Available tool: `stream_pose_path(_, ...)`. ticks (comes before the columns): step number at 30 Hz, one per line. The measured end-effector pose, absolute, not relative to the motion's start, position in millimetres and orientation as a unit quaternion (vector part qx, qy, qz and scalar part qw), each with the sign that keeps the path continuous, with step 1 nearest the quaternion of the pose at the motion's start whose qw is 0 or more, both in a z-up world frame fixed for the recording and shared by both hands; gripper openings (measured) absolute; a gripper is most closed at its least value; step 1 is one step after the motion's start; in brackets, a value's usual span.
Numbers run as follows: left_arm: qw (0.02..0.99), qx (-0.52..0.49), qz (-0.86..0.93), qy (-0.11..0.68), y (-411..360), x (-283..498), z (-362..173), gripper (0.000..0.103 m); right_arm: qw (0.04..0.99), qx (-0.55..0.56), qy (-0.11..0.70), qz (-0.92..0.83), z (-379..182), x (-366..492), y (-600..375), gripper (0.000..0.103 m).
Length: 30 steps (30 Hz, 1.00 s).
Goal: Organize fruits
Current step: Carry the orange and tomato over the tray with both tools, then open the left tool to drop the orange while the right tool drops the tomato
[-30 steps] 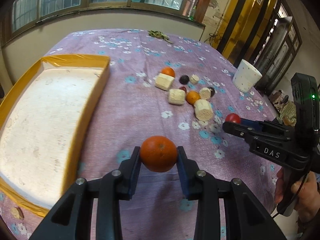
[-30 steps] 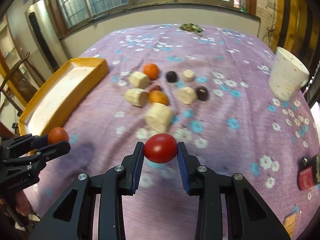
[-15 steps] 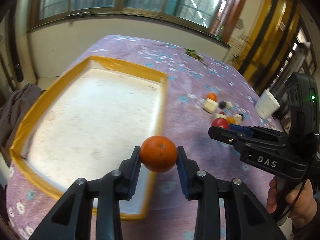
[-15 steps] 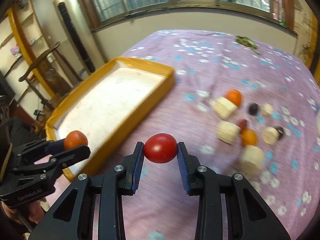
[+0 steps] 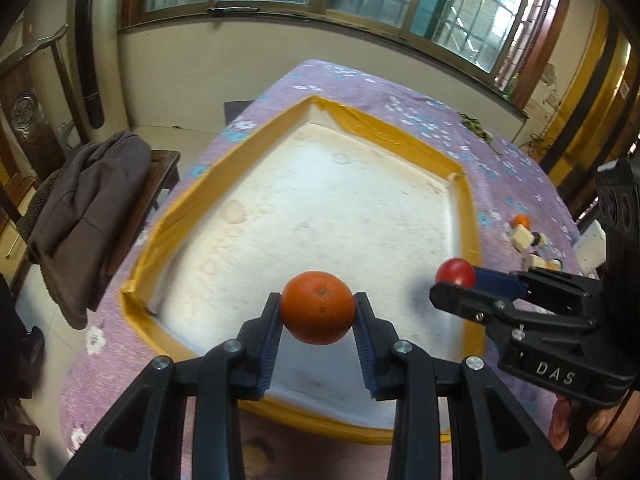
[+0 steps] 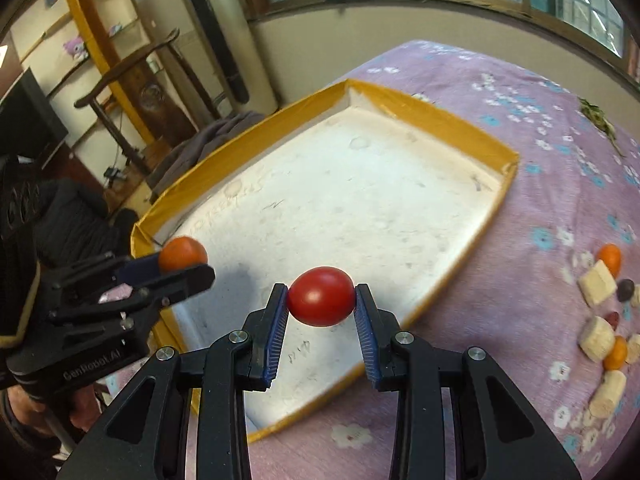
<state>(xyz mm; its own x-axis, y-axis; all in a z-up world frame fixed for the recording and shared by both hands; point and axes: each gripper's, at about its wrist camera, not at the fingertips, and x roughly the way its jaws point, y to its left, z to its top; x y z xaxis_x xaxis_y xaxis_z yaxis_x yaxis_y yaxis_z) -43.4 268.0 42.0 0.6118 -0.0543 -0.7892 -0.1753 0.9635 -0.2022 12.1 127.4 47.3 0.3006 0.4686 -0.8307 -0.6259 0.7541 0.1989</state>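
Note:
My left gripper (image 5: 318, 312) is shut on an orange (image 5: 318, 307) and holds it above the near part of a shallow white tray with a yellow rim (image 5: 466, 184). My right gripper (image 6: 321, 300) is shut on a red tomato (image 6: 321, 296) over the same tray (image 6: 472, 130). In the left wrist view the right gripper (image 5: 454, 280) holds the tomato (image 5: 455, 273) over the tray's right side. In the right wrist view the left gripper (image 6: 182, 262) carries the orange (image 6: 182, 254) above the tray's left corner.
More fruit and pale cut chunks (image 6: 598, 288) lie on the purple flowered cloth (image 6: 520, 240) to the tray's right, among them an orange (image 6: 611, 258) and a dark plum (image 6: 625, 290). A chair draped with a grey garment (image 5: 84, 208) stands beside the table's left edge.
Both grippers have swung left from the fruit pile to above the tray, each still holding its fruit. The pile now sits far to the right.

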Motion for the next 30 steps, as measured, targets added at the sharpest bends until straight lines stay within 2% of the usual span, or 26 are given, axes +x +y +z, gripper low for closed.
stream_pose_path(16, 0.884, -0.081, 0.053, 0.457, 279, -38, 24, 0.038, 0.788, -0.129, 0.505, 0.327, 26, 14, 153, 0.032)
stream_pose_path(30, 0.889, -0.079, 0.093, 0.442, 283, -52, 33, 0.065, 0.801, -0.121, 0.490, 0.321, 41, 3, 134, 0.040)
